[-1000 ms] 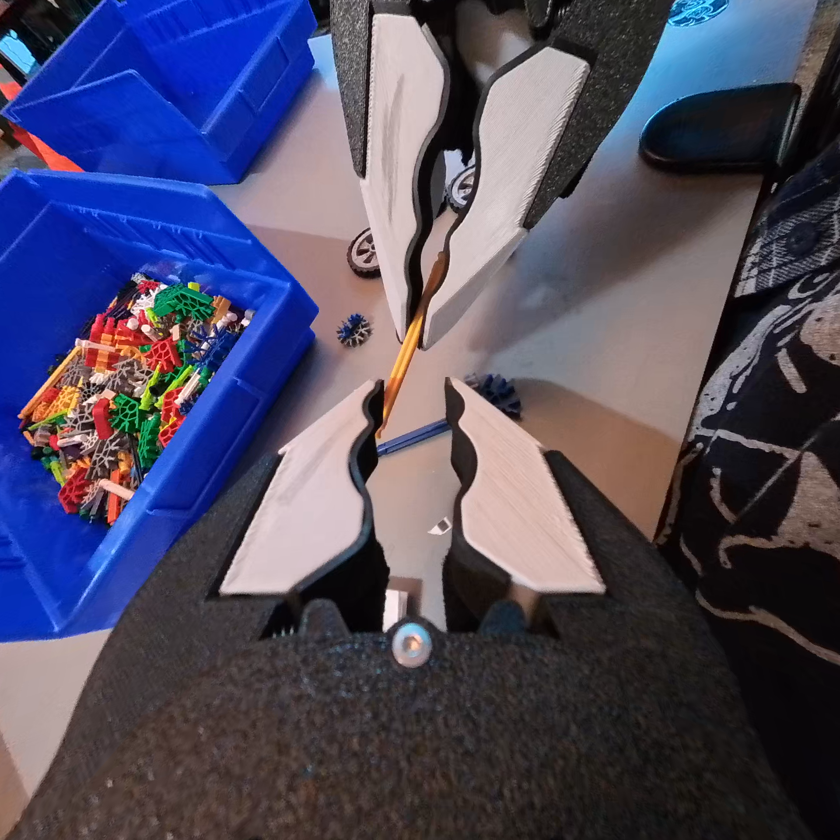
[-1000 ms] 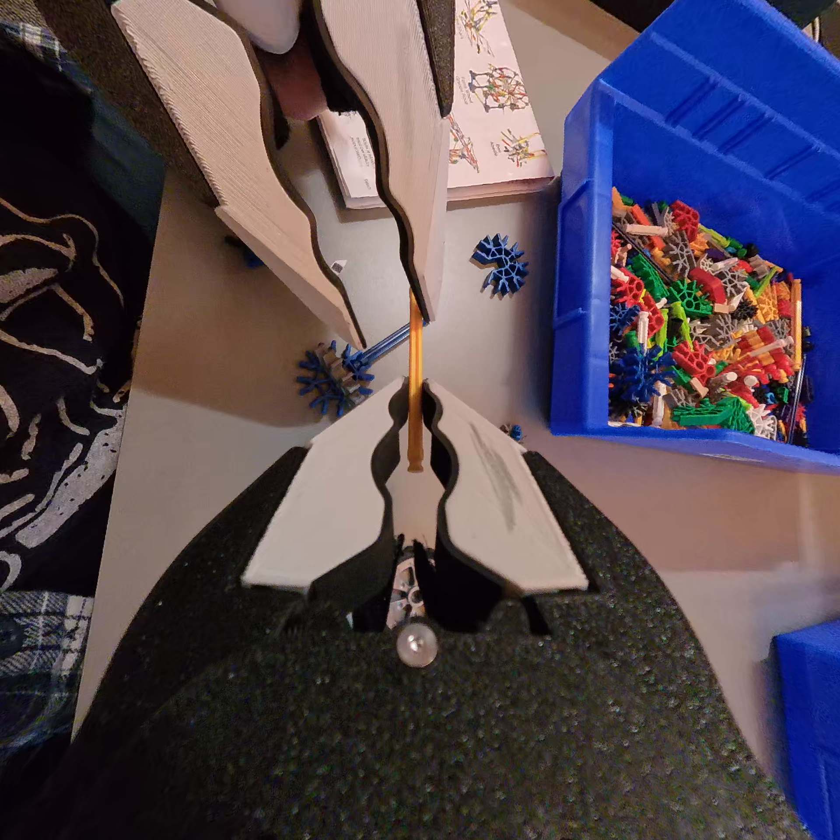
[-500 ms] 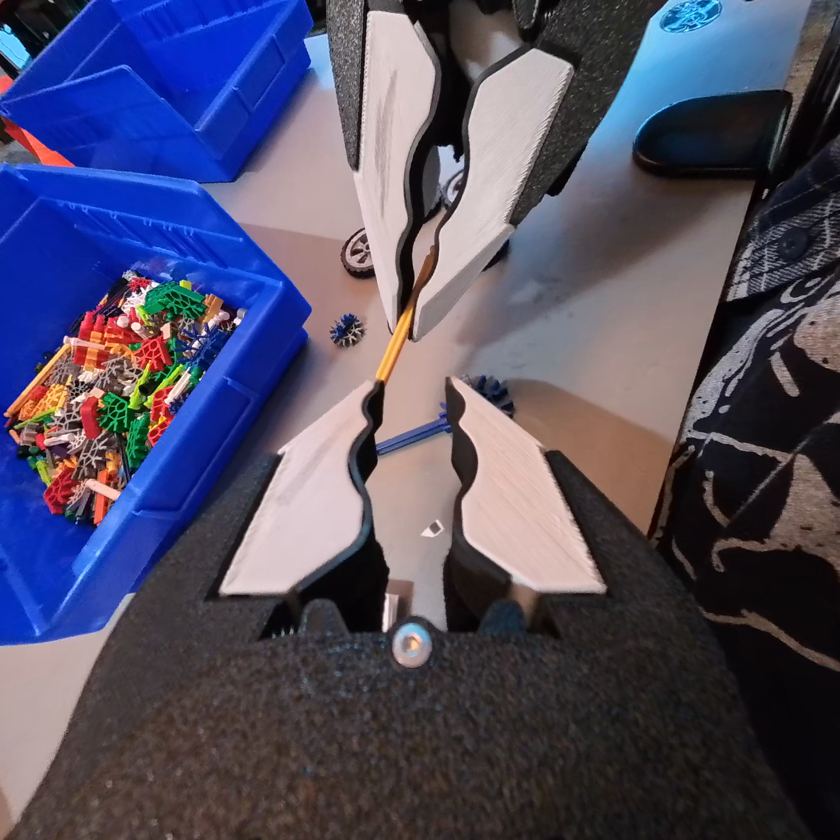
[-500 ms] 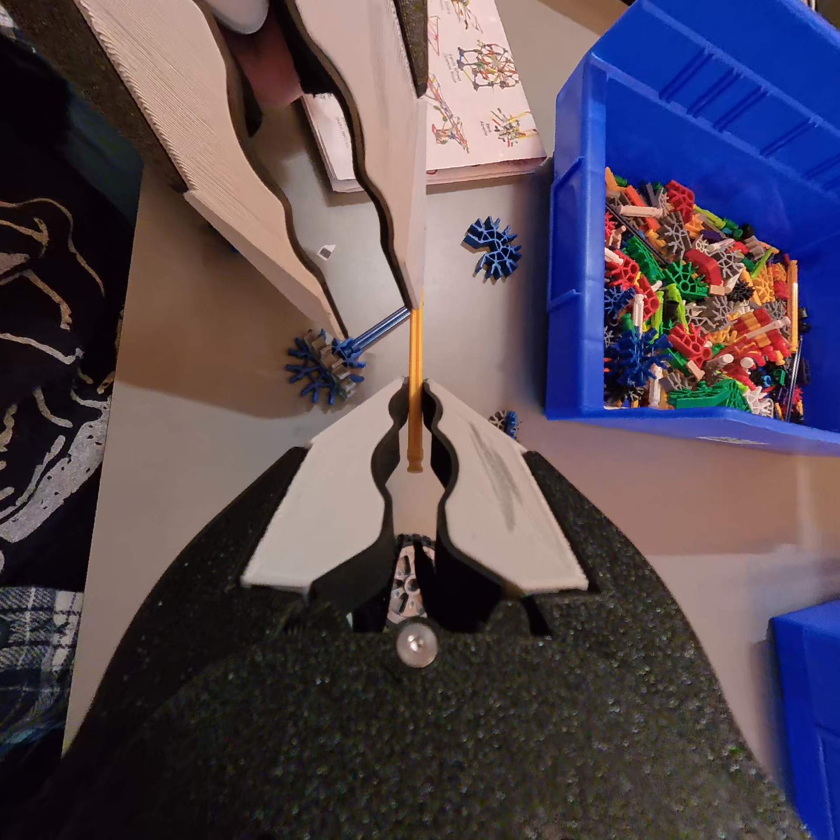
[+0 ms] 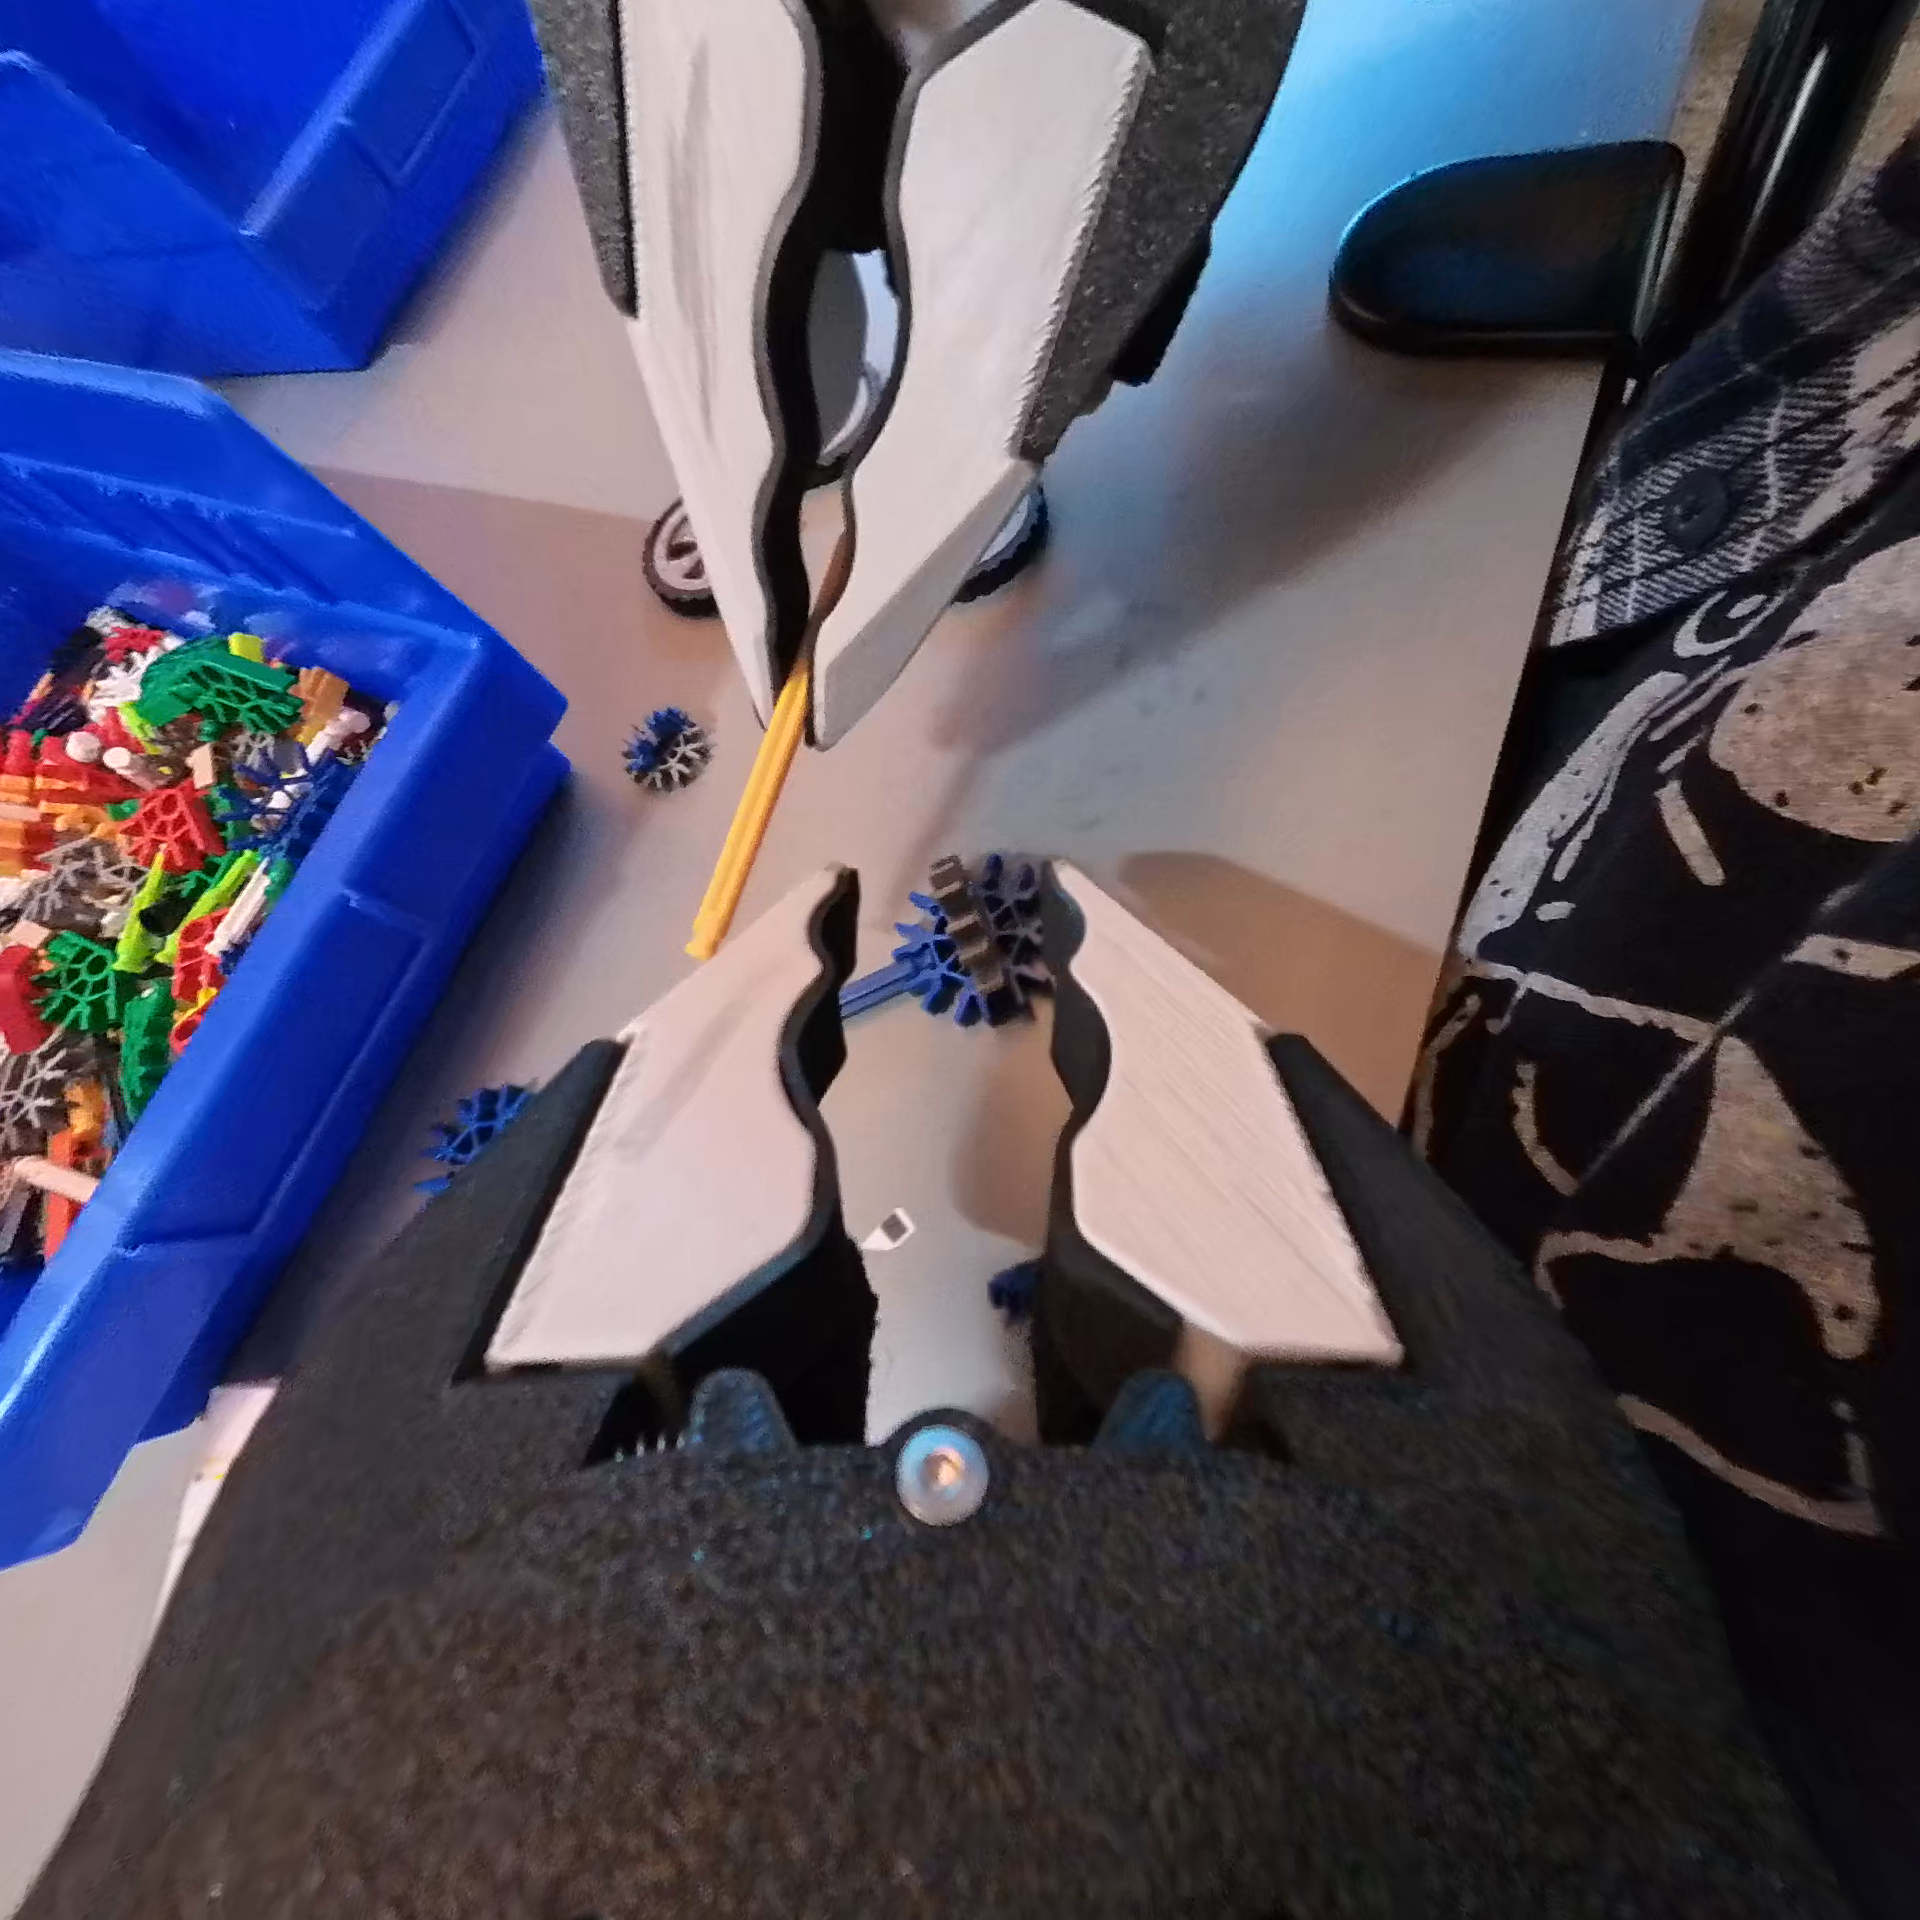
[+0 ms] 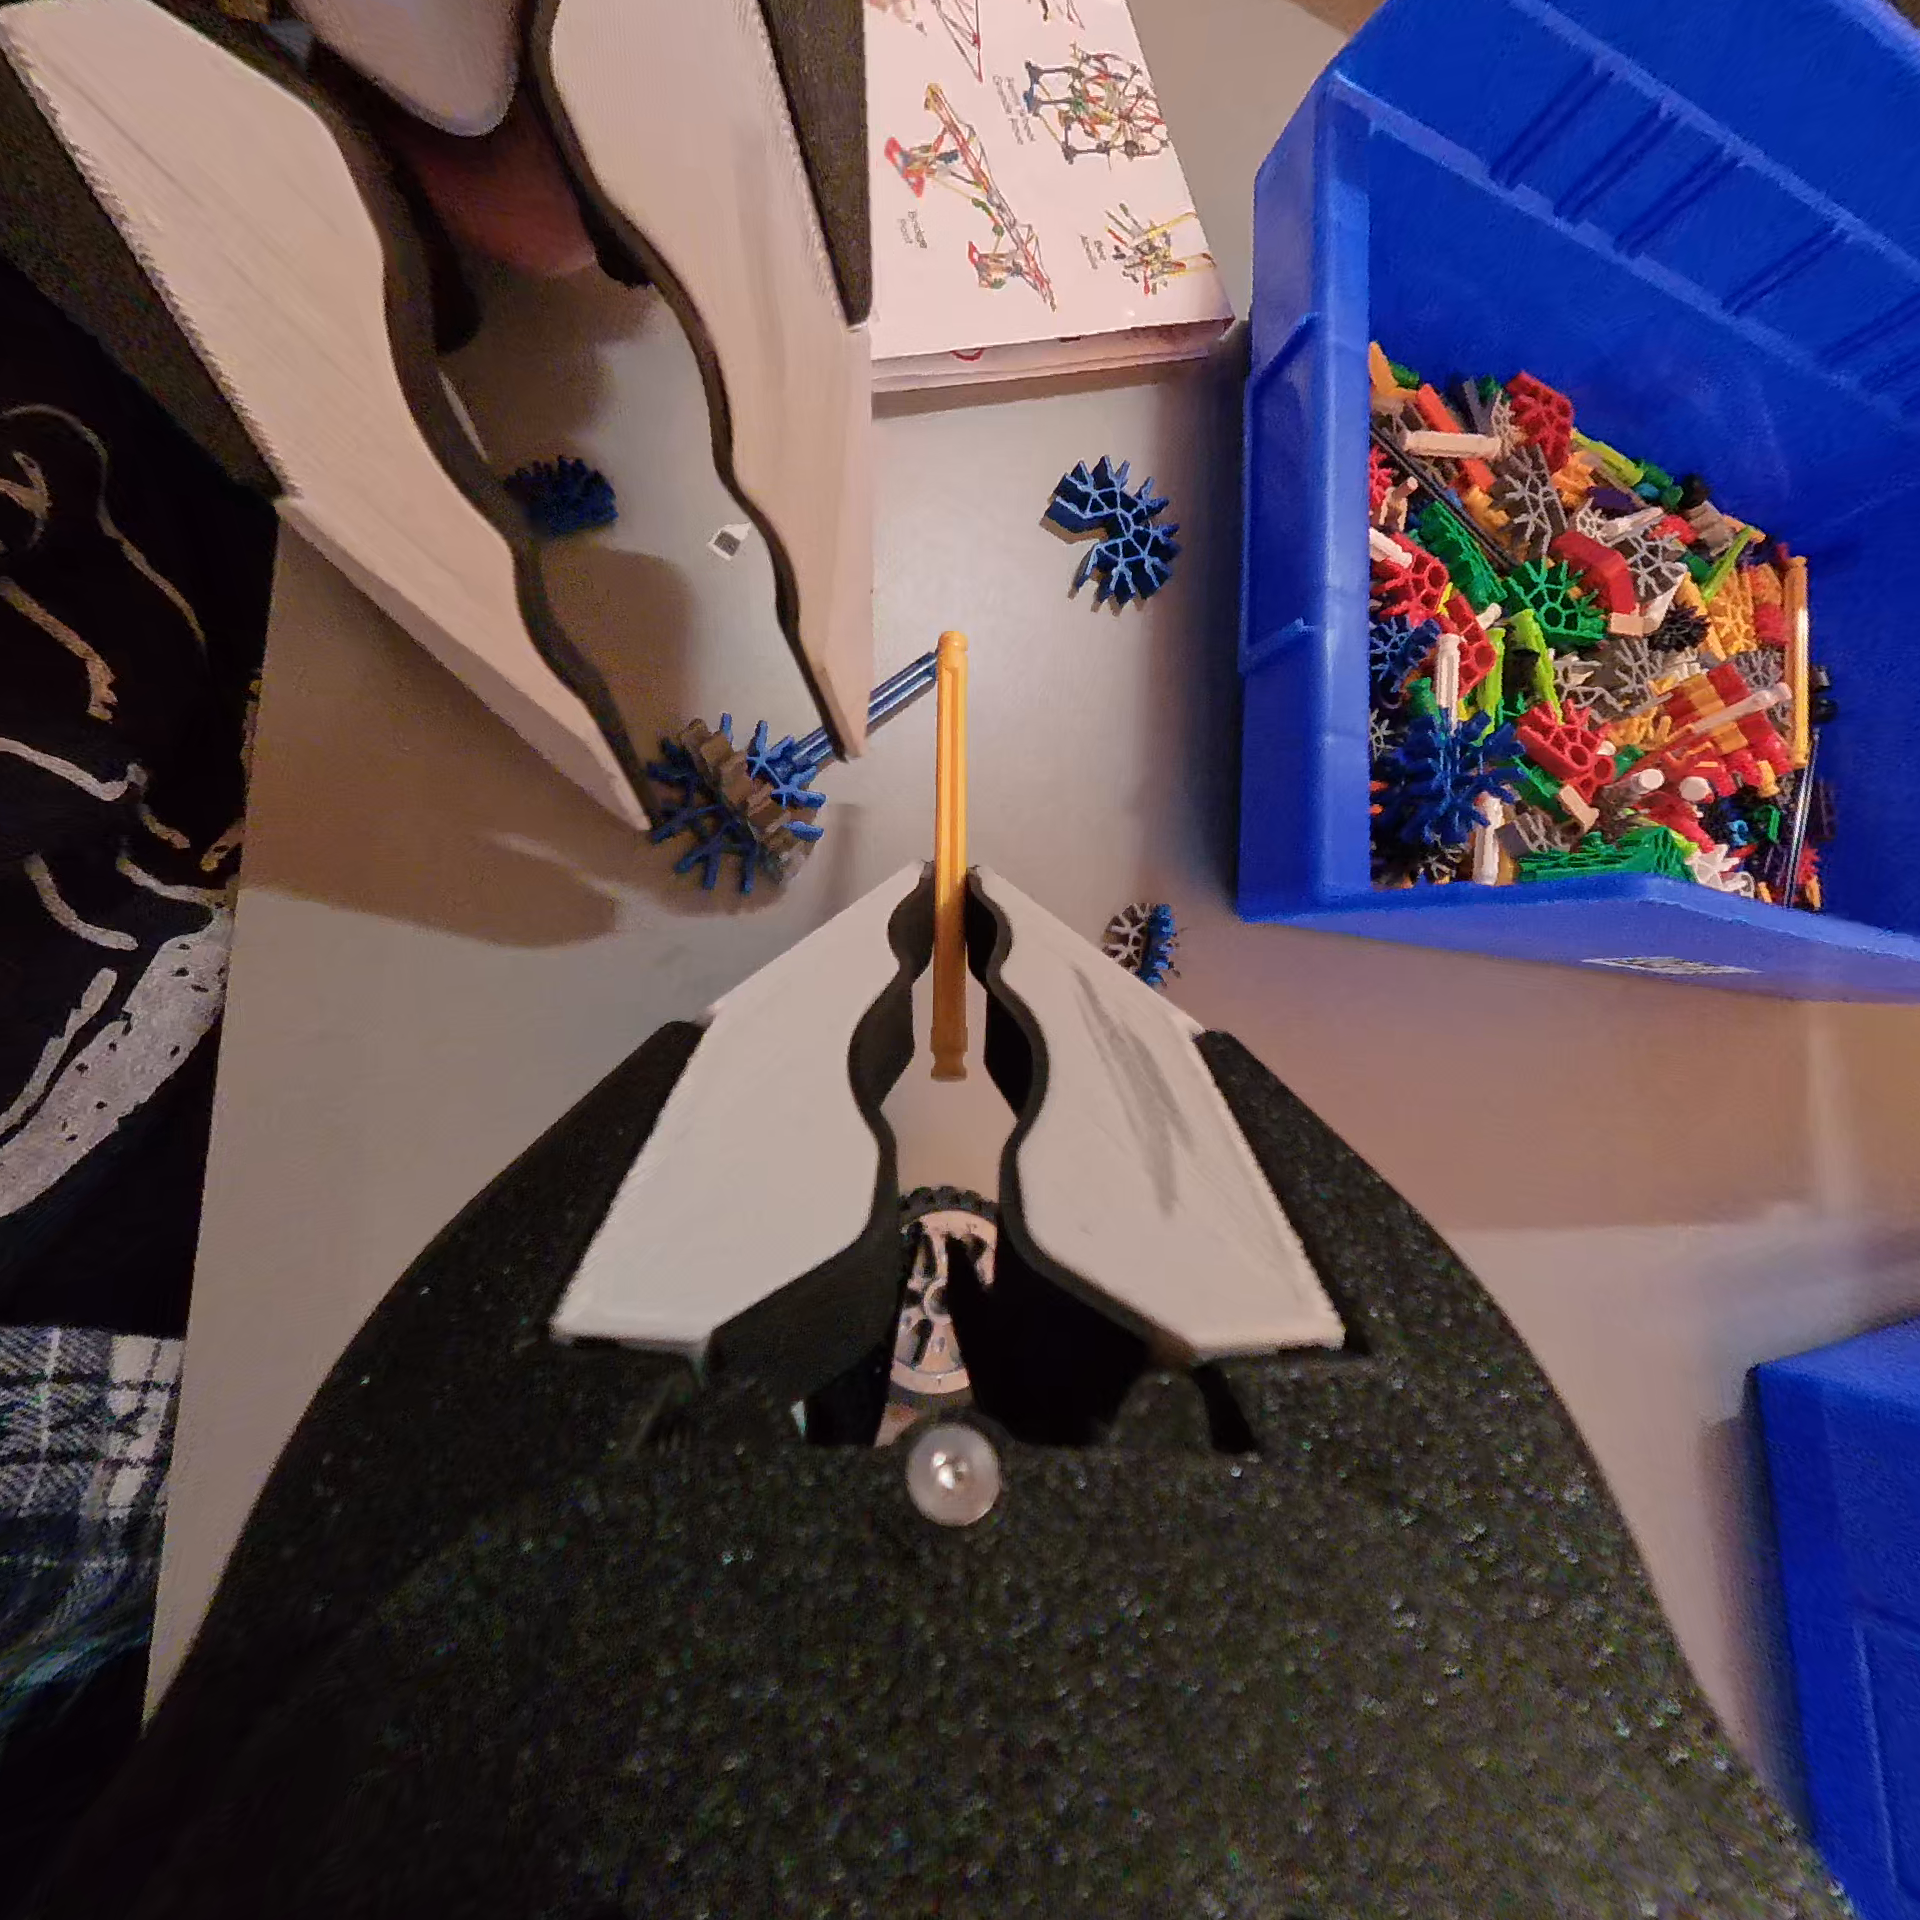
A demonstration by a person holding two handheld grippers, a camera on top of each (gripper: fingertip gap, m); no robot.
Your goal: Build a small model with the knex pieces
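Right gripper [image 6: 948, 883]: we see its fingers pinched on a thin yellow rod [image 6: 950, 790], gripped partway along, so one end pokes forward past the tips and the other sits back between the fingers. Left gripper [image 5: 951, 894]: spread, holding nothing, hovering over a blue connector cluster [image 5: 971, 951] on a short blue rod lying on the grey table [image 5: 1226, 665]. The yellow rod's free end hangs just beside the left gripper's outer finger, not between its fingers.

Round about: blue bin [image 6: 1309, 623] heaped with mixed coloured pieces, a loose blue snowflake connector [image 6: 1117, 532], a smaller blue-and-white connector [image 6: 1141, 938], a wheel [image 5: 675, 561] behind the right gripper, an instruction sheet [image 6: 1029, 187] at the far edge.

Risks, as we judge them: the grip on the rod is narrow, so a knock against the other gripper could pivot it or slide it out. The rod is slim; side load could bend it. The left gripper's low hover could nudge the cluster and roll it off line.
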